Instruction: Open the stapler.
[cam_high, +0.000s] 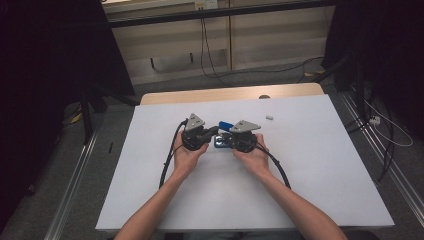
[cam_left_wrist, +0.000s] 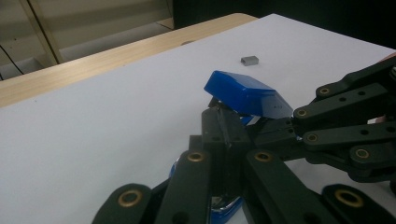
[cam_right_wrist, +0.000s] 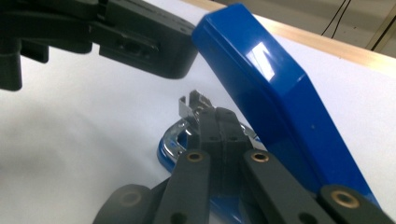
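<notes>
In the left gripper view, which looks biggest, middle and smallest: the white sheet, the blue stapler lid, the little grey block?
1. white sheet
2. blue stapler lid
3. little grey block, though it lies farther from the camera.

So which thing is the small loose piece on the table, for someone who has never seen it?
Start at the white table. Beyond the two grippers and the blue stapler, toward the wooden far edge, lies a tiny grey block. It lies alone, apart from everything else.
</notes>
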